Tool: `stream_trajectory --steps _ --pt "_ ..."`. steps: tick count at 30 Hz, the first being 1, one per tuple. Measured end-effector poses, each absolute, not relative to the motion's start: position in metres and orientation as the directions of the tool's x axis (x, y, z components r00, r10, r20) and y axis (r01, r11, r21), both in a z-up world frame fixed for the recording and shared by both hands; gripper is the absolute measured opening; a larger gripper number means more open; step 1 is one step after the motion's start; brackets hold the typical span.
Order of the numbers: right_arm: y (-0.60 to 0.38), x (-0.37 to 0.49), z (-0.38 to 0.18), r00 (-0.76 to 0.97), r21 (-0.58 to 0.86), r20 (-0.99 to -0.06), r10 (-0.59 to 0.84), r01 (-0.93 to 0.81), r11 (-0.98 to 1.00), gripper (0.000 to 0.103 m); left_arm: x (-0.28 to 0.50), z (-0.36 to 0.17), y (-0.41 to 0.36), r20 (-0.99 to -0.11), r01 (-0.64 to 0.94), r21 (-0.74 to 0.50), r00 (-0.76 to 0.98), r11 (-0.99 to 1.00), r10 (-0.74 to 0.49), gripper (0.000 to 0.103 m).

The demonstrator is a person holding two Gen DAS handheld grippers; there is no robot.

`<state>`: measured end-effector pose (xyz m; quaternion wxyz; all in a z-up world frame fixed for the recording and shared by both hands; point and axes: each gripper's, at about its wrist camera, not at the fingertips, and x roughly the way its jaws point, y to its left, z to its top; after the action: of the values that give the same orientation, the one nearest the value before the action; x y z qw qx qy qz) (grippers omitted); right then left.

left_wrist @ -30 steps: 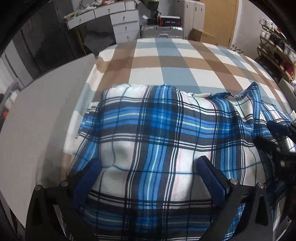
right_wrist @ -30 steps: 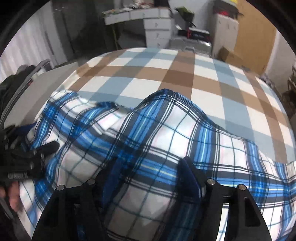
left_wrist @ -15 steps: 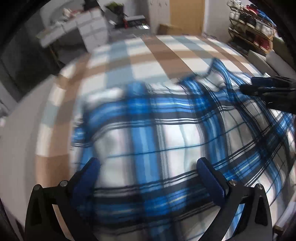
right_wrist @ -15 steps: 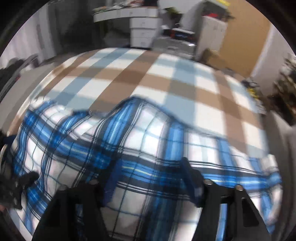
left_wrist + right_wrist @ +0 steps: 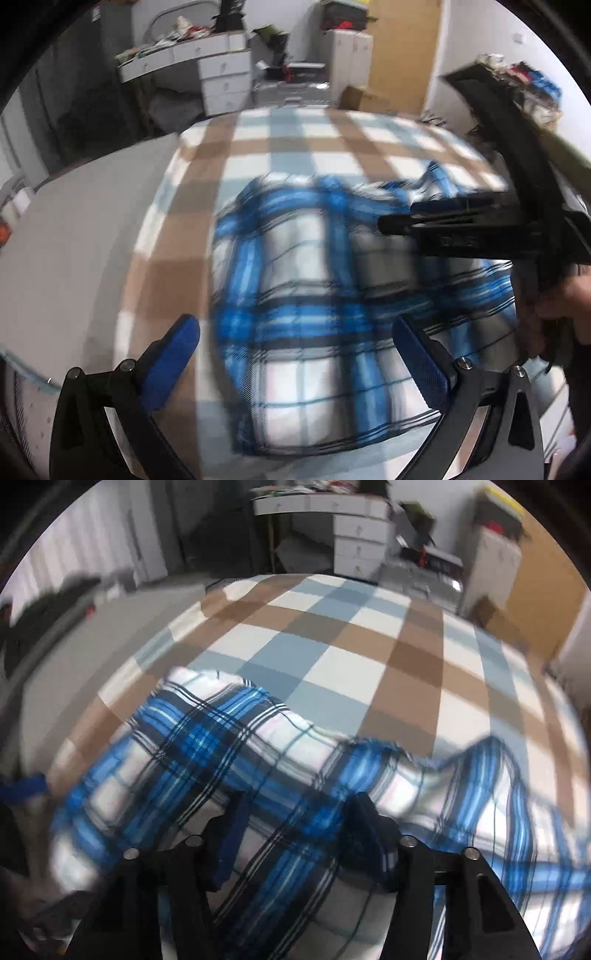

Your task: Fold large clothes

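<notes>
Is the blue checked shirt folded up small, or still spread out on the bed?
Still mostly spread out. The blue checked shirt covers a wide patch of the bed, with rumpled, bunched edges, not a neat small stack.

Right tongs (image 5: 391, 223) cross above shirt (image 5: 314, 295).

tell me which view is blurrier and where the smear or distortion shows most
Left wrist view is blurrier: the plaid shirt is smeared throughout, though the left gripper fingers stay sharp. Right wrist view: the shirt is crisp at centre, smeared at the left and right edges; the right gripper is sharp. Both show fisheye bulging of the checked bed cover.
</notes>
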<state>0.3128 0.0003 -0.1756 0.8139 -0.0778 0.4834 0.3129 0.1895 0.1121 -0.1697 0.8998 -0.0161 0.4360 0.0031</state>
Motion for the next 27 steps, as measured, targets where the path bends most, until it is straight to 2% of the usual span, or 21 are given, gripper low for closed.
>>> stream_trajectory --steps 4,8,9,10,11,13,18,22,25,27 --pt "-0.068 0.287 -0.153 0.422 0.274 -0.748 0.513 -0.507 0.817 0.05 0.227 -0.147 0.099 -0.751 0.053 0.011 0.66 0.999 -0.027 0.102" --pt "-0.126 0.26 -0.156 0.46 0.324 -0.733 0.501 -0.412 0.852 0.051 0.291 -0.161 0.094 -0.837 0.109 -0.011 0.543 0.994 -0.069 0.101" --pt "-0.138 0.254 -0.16 0.454 0.342 -0.733 0.505 -0.396 0.852 0.051 0.306 -0.176 0.093 -0.875 0.134 -0.047 0.472 0.99 -0.106 0.087" --pt "-0.148 0.25 -0.164 0.455 0.347 -0.737 0.5 -0.379 0.858 0.051 0.312 -0.19 0.091 -0.91 0.16 -0.079 0.391 0.984 -0.137 0.078" --pt "-0.156 0.245 -0.166 0.46 0.35 -0.738 0.493 -0.364 0.863 0.051 0.319 -0.207 0.09 -0.936 0.169 -0.083 0.325 0.982 -0.135 0.079" --pt "-0.171 0.236 -0.171 0.467 0.367 -0.736 0.491 -0.334 0.868 0.05 0.314 -0.206 0.087 -0.923 0.205 -0.055 0.363 0.977 -0.129 0.08" --pt "-0.184 0.222 -0.17 0.471 0.415 -0.706 0.529 -0.331 0.848 0.049 0.28 -0.177 0.101 -0.894 0.121 -0.039 0.439 0.992 -0.088 0.076" --pt "-0.167 0.211 -0.164 0.466 0.409 -0.667 0.581 -0.423 0.809 0.048 0.228 -0.161 0.094 -0.846 0.189 -0.105 0.499 0.976 -0.188 0.077" --pt "-0.146 0.21 -0.177 0.437 0.359 -0.702 0.563 -0.466 0.809 0.024 0.211 -0.199 0.086 -0.893 0.194 -0.029 0.436 0.981 -0.113 0.077" --pt "-0.135 0.216 -0.195 0.394 0.336 -0.758 0.52 -0.448 0.829 0.022 0.21 -0.213 0.086 -0.879 0.19 0.033 0.472 0.981 -0.062 0.078"
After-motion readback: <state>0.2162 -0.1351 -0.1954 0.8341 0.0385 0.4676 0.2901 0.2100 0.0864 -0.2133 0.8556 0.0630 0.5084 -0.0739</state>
